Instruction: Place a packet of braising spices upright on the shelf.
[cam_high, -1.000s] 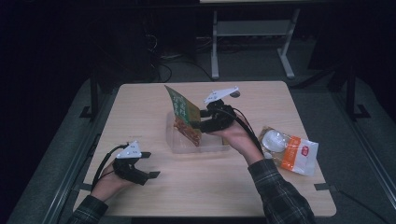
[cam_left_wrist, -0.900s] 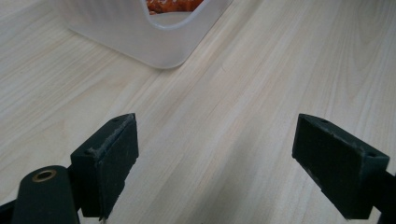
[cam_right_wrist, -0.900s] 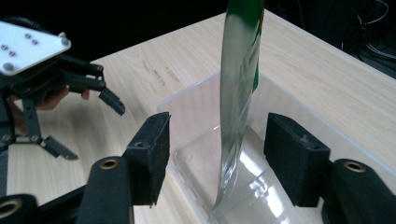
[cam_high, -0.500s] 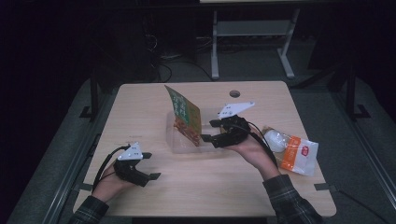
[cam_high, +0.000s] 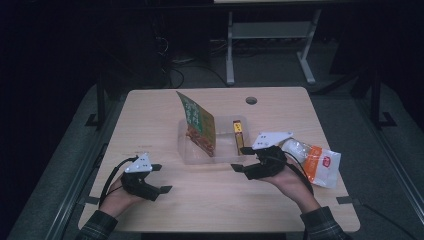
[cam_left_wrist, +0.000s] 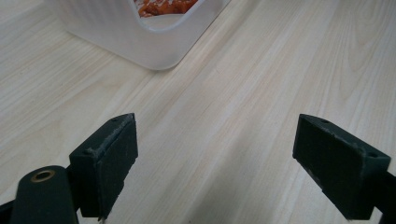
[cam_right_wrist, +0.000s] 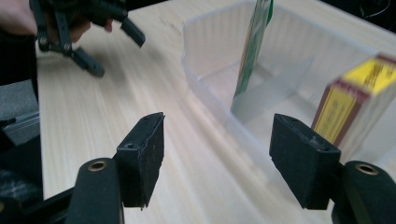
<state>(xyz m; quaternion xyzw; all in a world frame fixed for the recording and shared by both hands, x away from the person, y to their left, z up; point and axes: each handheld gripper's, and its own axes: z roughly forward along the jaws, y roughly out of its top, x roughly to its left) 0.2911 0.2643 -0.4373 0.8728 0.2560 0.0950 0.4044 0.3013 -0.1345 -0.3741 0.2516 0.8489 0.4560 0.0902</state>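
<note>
A clear plastic bin (cam_high: 186, 150) stands mid-table. A green and orange packet (cam_high: 197, 122) stands on edge in it, leaning left. A yellow and dark red box (cam_high: 239, 136) lies at the bin's right side. My right gripper (cam_high: 240, 159) is open just in front of the bin's right corner, holding nothing. Its own view looks over the bin's wall (cam_right_wrist: 205, 79) at the packet (cam_right_wrist: 252, 51) and the box (cam_right_wrist: 355, 98), between its parted jaws (cam_right_wrist: 217, 140). My left gripper (cam_high: 161, 178) rests open at the front left. A bin corner (cam_left_wrist: 140, 37) lies ahead of it (cam_left_wrist: 215, 144).
A white and orange snack bag (cam_high: 315, 160) lies on the table right of my right hand. A round cable hole (cam_high: 251, 100) is at the back of the tabletop. The left gripper (cam_right_wrist: 93, 32) appears far off in the right gripper view. The surroundings are dark.
My right gripper has drawn back from the packet toward the front of the table and come down low by the bin. The packet stays standing. The left gripper has not moved.
</note>
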